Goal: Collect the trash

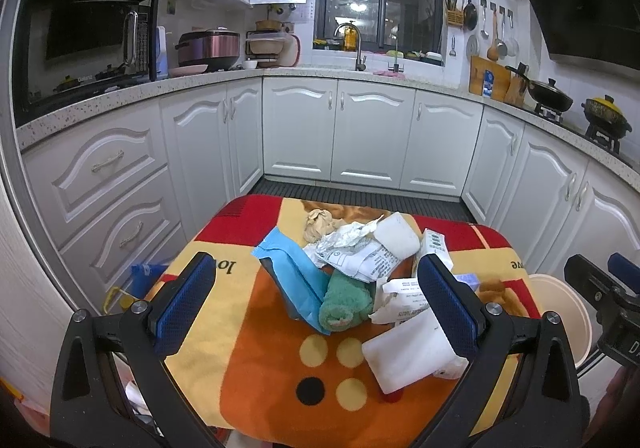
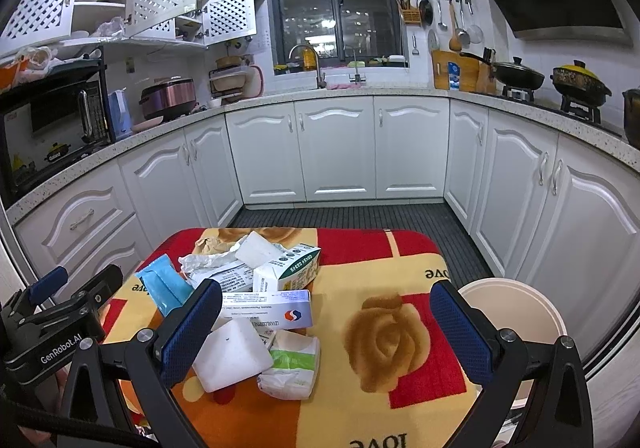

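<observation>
A pile of trash lies on a table covered with a patterned cloth (image 1: pixel 248 360). In the left wrist view I see a blue wrapper (image 1: pixel 298 280), a green cloth (image 1: pixel 344 304), crumpled printed paper (image 1: pixel 360 254), a brown paper ball (image 1: pixel 318 224) and white foam pieces (image 1: pixel 408 352). In the right wrist view I see a green-white carton (image 2: pixel 290 268), a medicine box (image 2: pixel 268 308), a tissue pack (image 2: pixel 292 364) and a foam piece (image 2: pixel 232 354). My left gripper (image 1: pixel 316 308) is open above the pile. My right gripper (image 2: pixel 328 332) is open above the cloth, right of the pile.
A cream round bin (image 2: pixel 516 312) stands at the table's right edge, also in the left wrist view (image 1: pixel 564 312). White kitchen cabinets (image 2: pixel 336 148) ring the room, with a dark floor mat (image 2: pixel 360 216) beyond the table. The other gripper shows at the left (image 2: pixel 60 312).
</observation>
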`<state>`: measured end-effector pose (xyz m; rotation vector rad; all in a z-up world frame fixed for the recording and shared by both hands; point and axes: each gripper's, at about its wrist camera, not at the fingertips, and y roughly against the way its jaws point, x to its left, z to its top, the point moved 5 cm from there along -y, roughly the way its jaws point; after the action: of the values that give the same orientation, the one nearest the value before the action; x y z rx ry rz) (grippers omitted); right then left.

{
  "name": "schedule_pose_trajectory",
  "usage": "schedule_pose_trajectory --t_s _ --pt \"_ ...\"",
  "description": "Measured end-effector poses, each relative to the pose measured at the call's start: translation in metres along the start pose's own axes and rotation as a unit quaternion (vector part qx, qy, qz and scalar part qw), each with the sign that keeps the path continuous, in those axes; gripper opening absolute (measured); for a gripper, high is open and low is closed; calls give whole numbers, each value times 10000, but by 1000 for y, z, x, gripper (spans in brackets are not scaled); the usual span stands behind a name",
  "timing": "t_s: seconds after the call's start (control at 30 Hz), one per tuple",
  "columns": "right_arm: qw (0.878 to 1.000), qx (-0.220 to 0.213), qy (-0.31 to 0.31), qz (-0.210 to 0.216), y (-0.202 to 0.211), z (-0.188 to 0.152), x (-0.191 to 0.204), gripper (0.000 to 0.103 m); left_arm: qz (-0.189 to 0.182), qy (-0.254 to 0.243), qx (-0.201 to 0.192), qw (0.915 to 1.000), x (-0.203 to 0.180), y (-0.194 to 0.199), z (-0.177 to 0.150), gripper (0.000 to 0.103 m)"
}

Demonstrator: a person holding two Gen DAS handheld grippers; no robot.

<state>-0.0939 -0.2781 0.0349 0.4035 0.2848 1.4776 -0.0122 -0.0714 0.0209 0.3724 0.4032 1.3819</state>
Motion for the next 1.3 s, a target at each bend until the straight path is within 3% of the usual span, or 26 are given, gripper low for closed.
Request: schedule_pose_trajectory --t_s 1.03,1.3 --pt "9992 398 73 -41 -16 -11 -5 103 42 56 265 9996 4 -11 -7 101" --pt "9960 875 168 -108 -33 -28 -15 103 9 -44 568 9984 14 -23 -21 101"
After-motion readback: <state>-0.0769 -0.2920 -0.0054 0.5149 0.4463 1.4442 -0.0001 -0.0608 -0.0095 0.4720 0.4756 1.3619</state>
